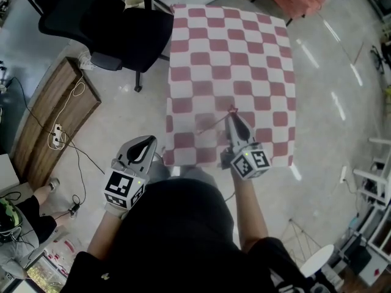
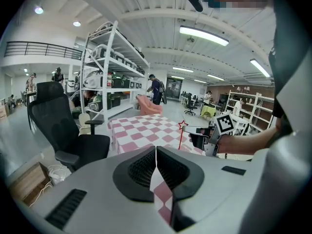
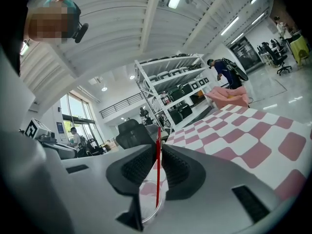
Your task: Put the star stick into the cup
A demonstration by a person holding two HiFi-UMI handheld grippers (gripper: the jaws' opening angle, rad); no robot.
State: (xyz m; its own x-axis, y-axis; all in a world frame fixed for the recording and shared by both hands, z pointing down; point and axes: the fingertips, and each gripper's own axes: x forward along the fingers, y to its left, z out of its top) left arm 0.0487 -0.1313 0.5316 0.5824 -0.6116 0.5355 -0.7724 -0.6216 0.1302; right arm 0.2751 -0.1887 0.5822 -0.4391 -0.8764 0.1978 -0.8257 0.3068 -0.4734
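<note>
One star stick (image 3: 157,179), one clear cup (image 3: 148,201), one checked tabletop (image 1: 244,54), one black office chair (image 1: 110,23) and two grippers. The right gripper (image 1: 233,116) is closed onto the red stick and holds it upright over the tabletop's near edge. Only the right gripper view shows the cup, directly under the jaws with the stick's lower end inside it. Only the left gripper view shows the star tip standing above the right gripper. The left gripper (image 2: 156,152) is empty, jaws together, off the near left corner.
</note>
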